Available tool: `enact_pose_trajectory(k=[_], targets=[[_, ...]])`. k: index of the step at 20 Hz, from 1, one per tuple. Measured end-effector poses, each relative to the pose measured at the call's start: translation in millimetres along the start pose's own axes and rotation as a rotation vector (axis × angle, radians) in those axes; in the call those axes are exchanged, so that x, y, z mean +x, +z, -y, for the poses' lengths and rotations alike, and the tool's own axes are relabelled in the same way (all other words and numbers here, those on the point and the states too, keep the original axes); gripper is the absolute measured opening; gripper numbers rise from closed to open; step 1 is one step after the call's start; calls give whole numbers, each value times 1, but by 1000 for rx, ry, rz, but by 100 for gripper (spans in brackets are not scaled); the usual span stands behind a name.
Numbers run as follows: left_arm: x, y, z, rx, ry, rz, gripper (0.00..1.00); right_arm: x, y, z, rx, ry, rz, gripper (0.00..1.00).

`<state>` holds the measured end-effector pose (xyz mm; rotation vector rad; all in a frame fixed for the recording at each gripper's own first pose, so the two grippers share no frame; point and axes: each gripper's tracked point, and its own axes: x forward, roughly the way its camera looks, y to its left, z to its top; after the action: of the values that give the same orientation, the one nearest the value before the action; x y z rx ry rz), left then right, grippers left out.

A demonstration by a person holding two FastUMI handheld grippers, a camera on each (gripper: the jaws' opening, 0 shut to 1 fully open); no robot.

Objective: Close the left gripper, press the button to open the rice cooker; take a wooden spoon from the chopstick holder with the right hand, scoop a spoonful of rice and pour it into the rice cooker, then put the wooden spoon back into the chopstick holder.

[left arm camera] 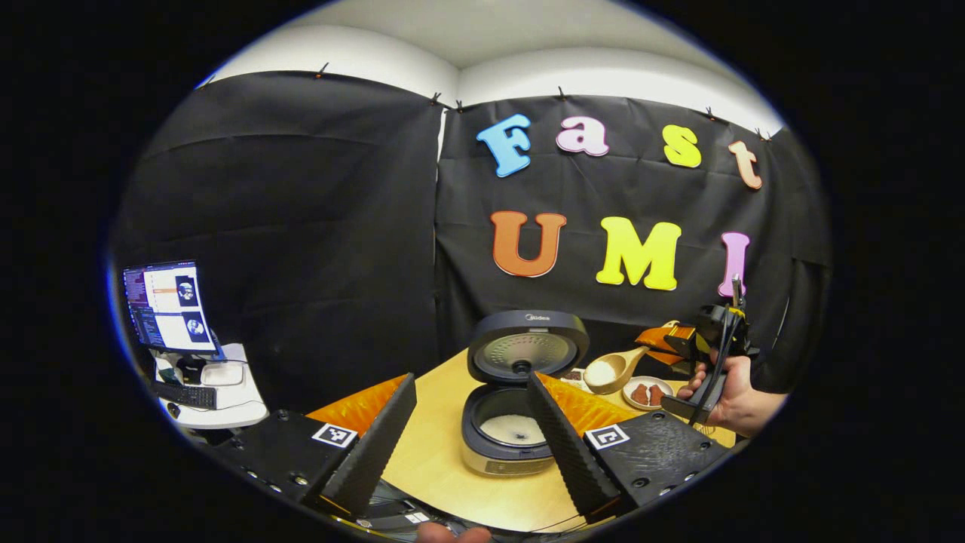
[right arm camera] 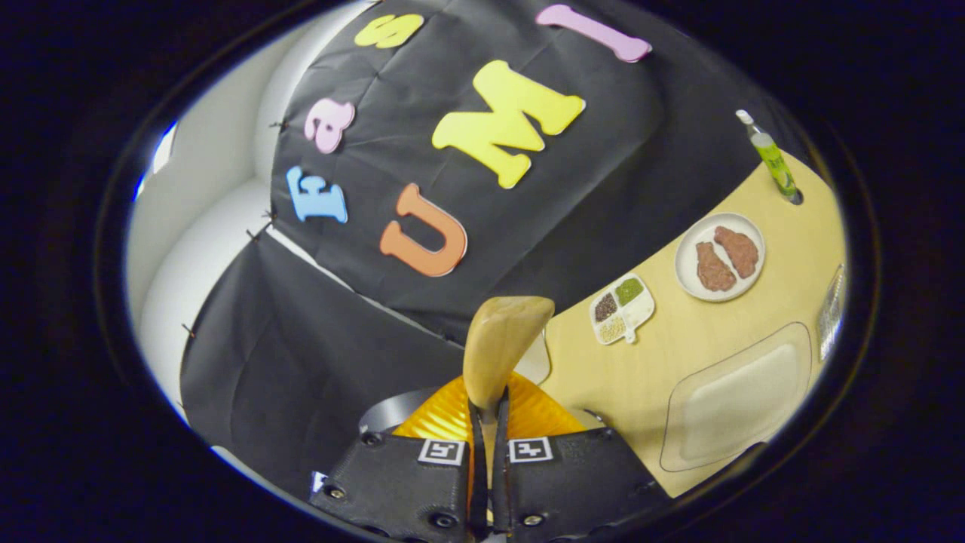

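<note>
While right gripper (right arm camera: 488, 452) clamps wooden spoon (left arm camera: 614, 369) by handle, rice heaped in bowl, rice cooker (left arm camera: 513, 422) sits lid-up just beside. Left gripper (left arm camera: 471, 434) hovers, jaws wide apart, holding nothing. Best move: carry spoon level over pot, tip slowly, avoid spilling on table (left arm camera: 437, 460).

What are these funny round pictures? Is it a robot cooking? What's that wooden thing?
No robot: a person holds two pinching tools, each with a camera on it. The left gripper view looks past its open fingers at a rice cooker with its lid up, on a table. Farther off, a hand holds the other tool, carrying a wooden spoon full of rice. The right gripper view shows that spoon squeezed between its fingers, a plate of meat and a small snack tray.
</note>
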<state>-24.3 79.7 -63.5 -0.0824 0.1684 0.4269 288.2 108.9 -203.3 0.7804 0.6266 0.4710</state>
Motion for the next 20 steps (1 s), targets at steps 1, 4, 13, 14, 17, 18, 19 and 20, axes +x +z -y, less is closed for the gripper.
enact_pose_trajectory(k=[1,4,13,14,17,18,19,20], targets=[[-3,-1,-10,-13,21,0,95,8,-7,-4,-40,-7,-10,8],[-5,0,-37,-56,83,10,95,27,-27,-10,-192,-43,-29,8],[-7,-3,-76,-128,159,6,95,47,-46,-22,-401,-101,-17,8],[-6,-3,-77,-128,158,4,95,47,-47,-22,-428,-108,-10,8],[-4,-1,-80,-134,156,7,95,47,-46,-25,-511,-121,11,8],[-3,-2,-81,-135,155,6,95,45,-47,-27,-540,-123,19,8],[-3,-3,-82,-137,155,5,95,43,-47,-30,-567,-125,30,8],[-3,-3,-82,-141,153,5,95,42,-47,-33,-594,-128,42,8]])
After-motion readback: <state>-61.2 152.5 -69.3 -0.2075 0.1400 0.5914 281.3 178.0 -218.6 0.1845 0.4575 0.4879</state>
